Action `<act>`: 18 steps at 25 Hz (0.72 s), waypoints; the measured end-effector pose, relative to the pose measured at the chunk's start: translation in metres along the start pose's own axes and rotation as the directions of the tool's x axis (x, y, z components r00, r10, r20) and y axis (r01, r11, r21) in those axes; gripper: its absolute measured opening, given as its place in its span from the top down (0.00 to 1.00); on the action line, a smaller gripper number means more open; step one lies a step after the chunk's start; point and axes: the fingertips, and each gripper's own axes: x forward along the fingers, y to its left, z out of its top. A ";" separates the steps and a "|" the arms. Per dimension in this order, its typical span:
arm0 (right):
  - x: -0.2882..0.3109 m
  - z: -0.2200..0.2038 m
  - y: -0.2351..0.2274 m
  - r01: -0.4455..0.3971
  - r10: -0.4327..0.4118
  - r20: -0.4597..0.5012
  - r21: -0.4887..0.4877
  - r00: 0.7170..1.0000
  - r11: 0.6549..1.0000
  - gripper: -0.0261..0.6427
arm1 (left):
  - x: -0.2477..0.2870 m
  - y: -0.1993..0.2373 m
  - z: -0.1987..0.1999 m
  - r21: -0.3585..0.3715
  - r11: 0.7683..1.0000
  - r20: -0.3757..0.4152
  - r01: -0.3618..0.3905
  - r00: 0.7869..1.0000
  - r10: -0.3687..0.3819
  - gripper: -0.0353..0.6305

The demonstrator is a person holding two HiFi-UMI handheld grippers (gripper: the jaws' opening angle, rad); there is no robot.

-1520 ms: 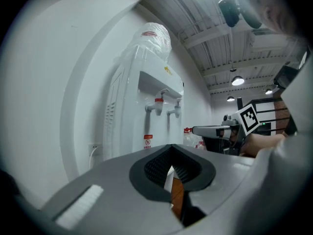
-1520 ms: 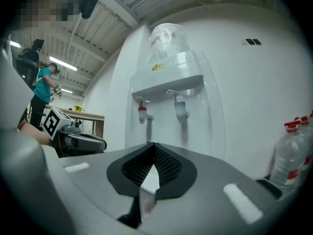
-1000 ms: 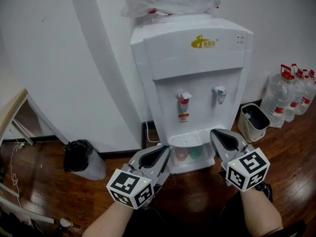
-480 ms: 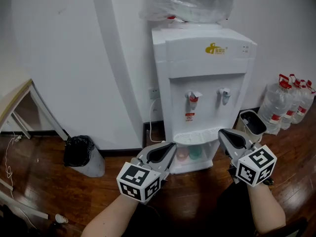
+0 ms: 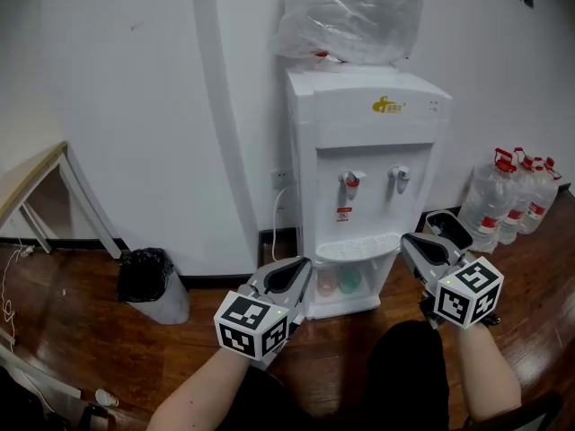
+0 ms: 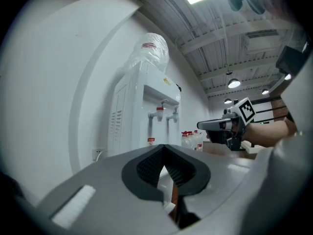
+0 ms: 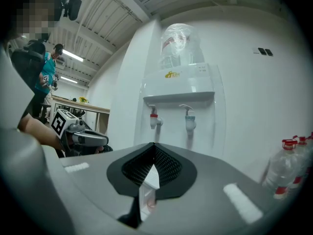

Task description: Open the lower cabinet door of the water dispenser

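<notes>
The white water dispenser stands against the wall, and it also shows ahead in both gripper views. Its lower cabinet sits under the drip tray, with a pink and a green cup visible inside. Whether a clear door covers it I cannot tell. My left gripper hovers just left of the cabinet front. Its jaws have just been closing, the tips now meet, and nothing is between them. My right gripper is shut and empty at the dispenser's right front corner, touching nothing.
A bagged bottle tops the dispenser. A black-bagged bin stands at the left by a table edge. A small white bin and several water bottles stand at the right on the wood floor.
The head view has pulled back and up, so the dispenser looks smaller and its bagged bottle shows whole. Both grippers have shifted a little and rest level before the cabinet.
</notes>
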 end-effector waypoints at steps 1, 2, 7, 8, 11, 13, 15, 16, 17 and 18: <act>-0.002 0.003 0.001 0.002 -0.002 0.004 -0.002 1.000 1.000 0.96 | -0.003 -0.003 0.000 0.011 1.000 0.000 0.007 1.000 -0.007 0.86; -0.005 0.006 0.002 0.007 -0.007 0.007 -0.001 1.000 1.000 0.96 | -0.006 -0.005 0.001 0.021 1.000 0.002 0.011 1.000 -0.011 0.87; -0.012 0.019 0.008 0.020 -0.020 0.011 0.023 1.000 1.000 0.96 | -0.015 -0.001 0.009 -0.057 0.998 0.034 0.002 0.999 0.000 0.89; -0.013 0.022 0.009 0.014 -0.014 0.015 0.017 1.000 1.000 0.96 | -0.016 -0.002 0.015 -0.085 0.996 0.054 0.008 0.999 -0.004 0.91; -0.012 0.019 0.004 -0.001 0.001 0.019 0.012 1.000 1.000 0.96 | -0.014 -0.009 0.030 -0.096 0.995 0.110 0.020 0.994 -0.009 0.95; -0.010 0.009 -0.003 -0.006 0.006 0.019 0.021 1.000 1.000 0.96 | -0.010 -0.013 0.029 -0.055 0.998 0.105 0.018 0.994 -0.012 0.95; -0.007 -0.001 -0.011 -0.014 0.013 0.028 0.035 1.000 0.999 0.96 | -0.005 -0.016 0.019 -0.039 0.999 0.075 0.024 0.997 -0.021 0.95; -0.006 -0.006 -0.015 -0.020 0.018 0.033 0.043 0.999 0.999 0.96 | -0.003 -0.016 0.013 -0.035 0.999 0.061 0.028 0.998 -0.026 0.95; -0.004 -0.011 -0.020 -0.027 0.025 0.038 0.052 0.999 0.998 0.96 | 0.000 -0.016 0.008 -0.024 0.999 0.051 0.029 0.998 -0.028 0.95; -0.002 -0.016 -0.024 -0.033 0.031 0.043 0.064 0.999 0.997 0.96 | 0.003 -0.015 0.006 -0.003 1.000 0.047 0.025 0.999 -0.025 0.95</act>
